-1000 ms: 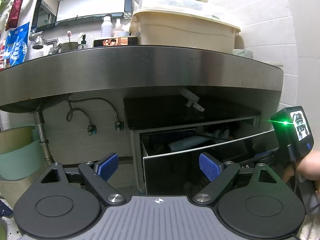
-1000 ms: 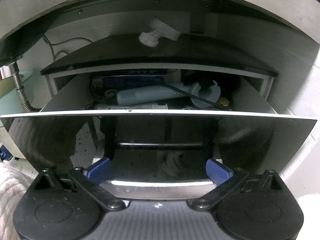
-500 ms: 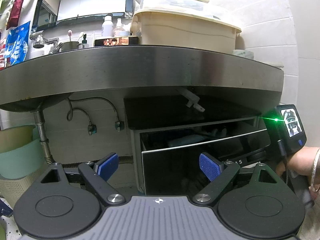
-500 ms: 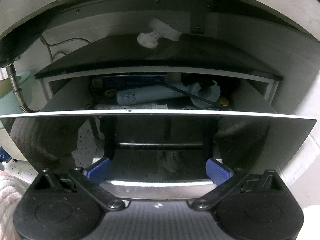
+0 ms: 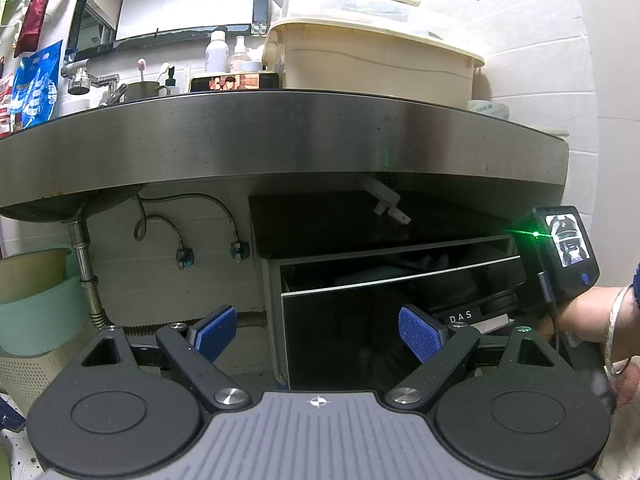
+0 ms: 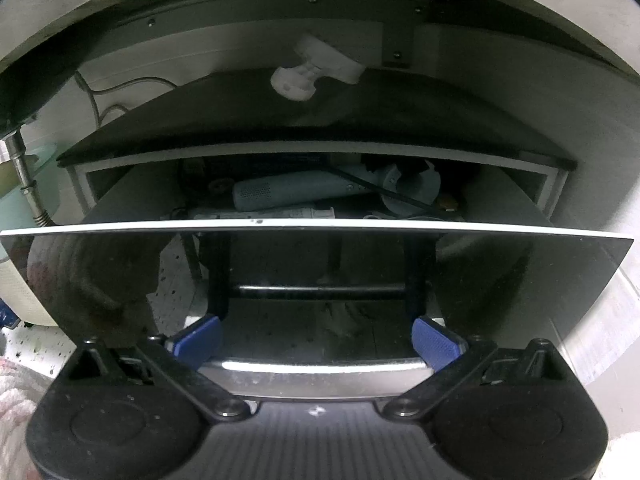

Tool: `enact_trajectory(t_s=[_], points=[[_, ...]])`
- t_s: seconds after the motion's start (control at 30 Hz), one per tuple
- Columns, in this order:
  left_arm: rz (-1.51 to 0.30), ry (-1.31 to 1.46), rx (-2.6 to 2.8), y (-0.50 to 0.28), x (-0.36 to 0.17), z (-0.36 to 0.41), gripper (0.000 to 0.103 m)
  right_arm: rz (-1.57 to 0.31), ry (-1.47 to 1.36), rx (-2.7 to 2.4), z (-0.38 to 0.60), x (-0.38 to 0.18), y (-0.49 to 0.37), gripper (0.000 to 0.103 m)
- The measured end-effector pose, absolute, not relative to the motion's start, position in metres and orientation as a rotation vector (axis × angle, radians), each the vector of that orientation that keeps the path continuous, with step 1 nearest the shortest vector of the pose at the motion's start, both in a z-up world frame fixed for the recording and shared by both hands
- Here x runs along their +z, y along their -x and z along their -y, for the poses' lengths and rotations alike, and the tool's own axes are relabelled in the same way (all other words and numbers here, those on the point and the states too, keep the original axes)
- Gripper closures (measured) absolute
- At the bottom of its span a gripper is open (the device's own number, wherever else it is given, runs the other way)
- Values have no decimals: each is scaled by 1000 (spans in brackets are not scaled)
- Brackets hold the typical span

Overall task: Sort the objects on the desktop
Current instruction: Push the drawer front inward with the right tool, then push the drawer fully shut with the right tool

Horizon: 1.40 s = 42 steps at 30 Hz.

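Note:
A glossy black drawer front (image 6: 320, 272) stands partly pulled out of the cabinet under the steel counter (image 5: 280, 132). Inside lie a pale blue device (image 6: 288, 196), a white tube (image 6: 264, 214) and other items in shadow. My right gripper (image 6: 316, 340) is open, its blue pads (image 6: 436, 342) close against the low part of the drawer front; whether they touch it I cannot tell. The left wrist view shows that gripper's body (image 5: 564, 248) held by a hand (image 5: 592, 316) at the drawer's right. My left gripper (image 5: 318, 328) hangs back, open and empty, facing the drawer (image 5: 360, 320).
A beige tub (image 5: 376, 60), bottles and a faucet (image 5: 88, 76) sit on the counter. A drain pipe (image 5: 86, 272) and a green basin (image 5: 36, 304) stand at the left. A white plastic piece (image 6: 312, 72) rests on the black cabinet top.
The drawer has slid further into the cabinet, with the right gripper following it inward. The left gripper has kept still.

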<state>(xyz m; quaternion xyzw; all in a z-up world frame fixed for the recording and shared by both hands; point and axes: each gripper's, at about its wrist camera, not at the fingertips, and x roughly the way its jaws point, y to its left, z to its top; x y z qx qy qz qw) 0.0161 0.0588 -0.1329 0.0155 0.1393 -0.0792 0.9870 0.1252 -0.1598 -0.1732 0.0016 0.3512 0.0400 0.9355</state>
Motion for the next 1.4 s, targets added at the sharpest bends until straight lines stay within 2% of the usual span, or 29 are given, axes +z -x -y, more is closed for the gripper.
enact_trajectory(t_s=[1.4], points=[[-281,-27,-156,-16,-133,-61,14,-720,-3,81,158,-175,-134,1]])
